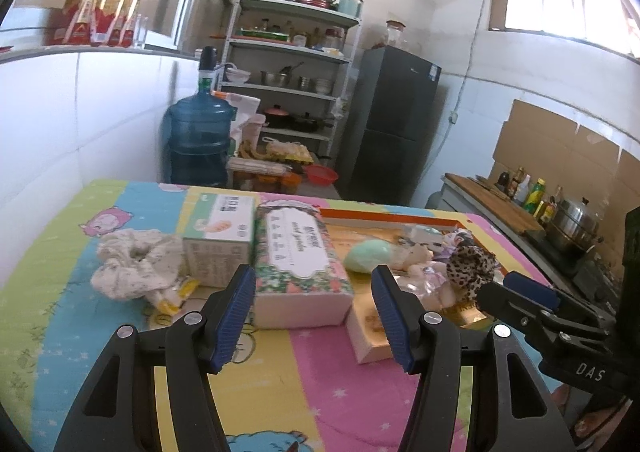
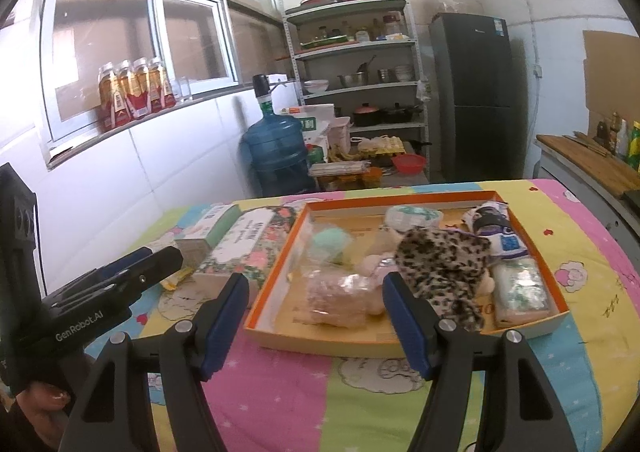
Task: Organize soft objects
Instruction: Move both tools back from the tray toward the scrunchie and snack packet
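An orange-rimmed cardboard tray (image 2: 276,276) lies on the colourful tablecloth and holds several soft things: a leopard-print scrunchie (image 2: 444,264), a mint green puff (image 2: 330,242), a bagged pink item (image 2: 336,294) and wrapped packs (image 2: 520,288). A white speckled scrunchie (image 1: 136,264) lies on the cloth left of the tray, beside two tissue boxes (image 1: 298,256). My left gripper (image 1: 314,316) is open and empty, just in front of the floral tissue box. My right gripper (image 2: 316,320) is open and empty at the tray's near edge.
A small yellow packet (image 1: 176,294) lies by the white scrunchie. Behind the table stand a blue water jug (image 1: 198,136), a metal shelf rack (image 1: 292,64) and a dark fridge (image 1: 394,120). A counter with bottles and a pot (image 1: 576,220) is on the right.
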`<state>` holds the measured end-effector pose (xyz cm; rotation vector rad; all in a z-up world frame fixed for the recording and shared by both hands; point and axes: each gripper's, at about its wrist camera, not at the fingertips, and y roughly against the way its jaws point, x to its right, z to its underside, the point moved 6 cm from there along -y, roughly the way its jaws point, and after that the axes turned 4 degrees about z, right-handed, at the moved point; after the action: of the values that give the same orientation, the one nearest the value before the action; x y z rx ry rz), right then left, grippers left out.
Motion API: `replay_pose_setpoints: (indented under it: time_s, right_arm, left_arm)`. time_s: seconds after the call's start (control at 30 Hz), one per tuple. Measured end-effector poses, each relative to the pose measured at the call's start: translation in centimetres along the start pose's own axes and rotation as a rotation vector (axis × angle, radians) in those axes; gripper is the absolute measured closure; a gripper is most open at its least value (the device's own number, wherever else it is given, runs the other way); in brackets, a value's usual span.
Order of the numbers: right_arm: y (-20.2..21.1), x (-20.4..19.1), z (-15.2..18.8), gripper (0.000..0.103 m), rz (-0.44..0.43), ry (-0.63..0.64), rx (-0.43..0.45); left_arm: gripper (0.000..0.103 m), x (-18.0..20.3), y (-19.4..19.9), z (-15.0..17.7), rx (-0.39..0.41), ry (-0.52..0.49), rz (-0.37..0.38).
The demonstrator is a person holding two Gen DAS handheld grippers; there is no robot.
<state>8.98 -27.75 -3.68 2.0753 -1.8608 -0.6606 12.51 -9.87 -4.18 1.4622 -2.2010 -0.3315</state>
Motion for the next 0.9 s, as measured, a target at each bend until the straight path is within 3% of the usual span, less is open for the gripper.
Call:
replay_pose_setpoints:
  time_s: [0.47,0.9]
  right_arm:
    - [-1.5,-5.8,0.1,0.034,-0.059,0.078,-0.031]
    - [-5.3,-13.6,2.1,0.034,-0.211,0.16,-0.129]
  left_arm:
    - [0.041,-8.1,3.0,0.3,0.03,0.084,-0.101]
    - [0.041,-15.5,3.8,0.6,0.011,0.14,-0.191]
